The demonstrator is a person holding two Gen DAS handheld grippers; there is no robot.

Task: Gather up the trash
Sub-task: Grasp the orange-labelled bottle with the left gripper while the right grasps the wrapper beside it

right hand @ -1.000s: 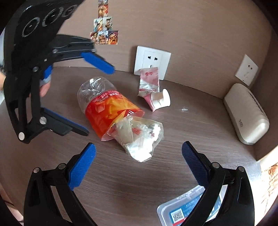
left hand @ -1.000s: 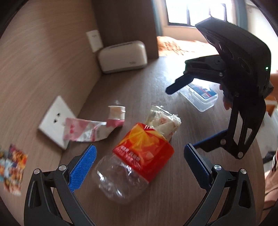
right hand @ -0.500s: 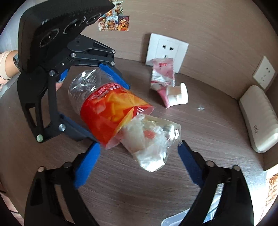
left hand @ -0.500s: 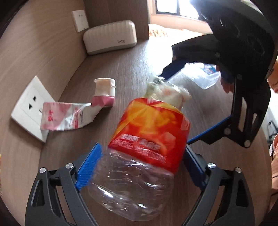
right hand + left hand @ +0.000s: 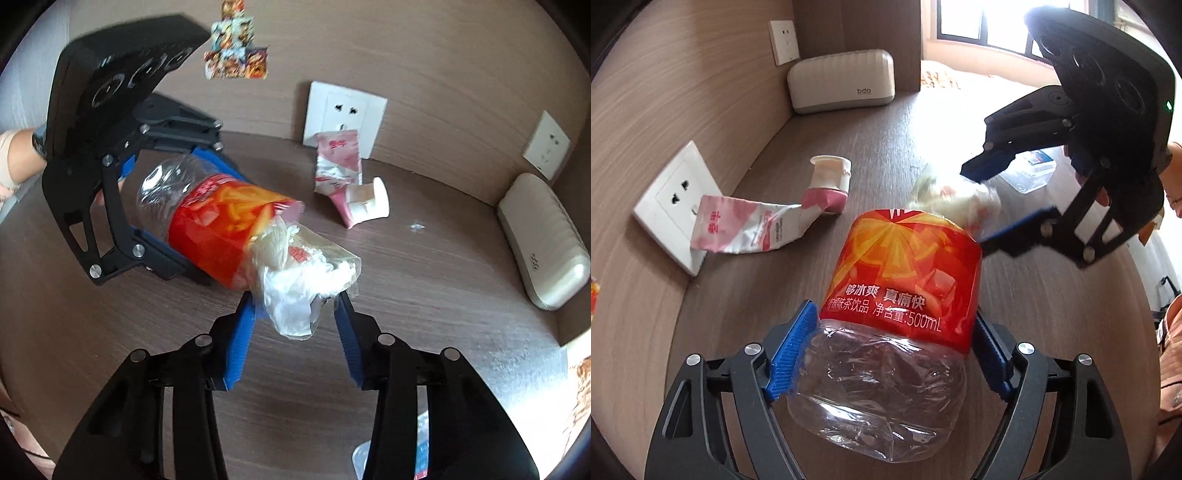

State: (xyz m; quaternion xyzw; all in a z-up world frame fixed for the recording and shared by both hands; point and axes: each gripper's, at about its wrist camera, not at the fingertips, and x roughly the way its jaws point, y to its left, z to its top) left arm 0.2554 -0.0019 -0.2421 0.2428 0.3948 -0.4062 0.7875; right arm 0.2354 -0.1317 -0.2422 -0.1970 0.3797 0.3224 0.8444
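Left gripper (image 5: 890, 350): closing, clamps bottle (image 5: 897, 295); right pad mostly hidden.
Right gripper (image 5: 295, 328): closing, pinches bag (image 5: 303, 273); bag's contents unclear.

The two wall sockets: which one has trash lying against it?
The nearer socket: the pink tube lies against it. The far socket has none.

Wrapper (image 5: 306, 273) in bottle (image 5: 901, 295) mouth; pouch (image 5: 757, 229) against socket (image 5: 668, 199), left of bottle

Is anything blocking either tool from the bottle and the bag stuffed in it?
Nothing visible. The left tool grips the bottle at its clear base, and the right tool, just closing, has its pads against the plastic bag.
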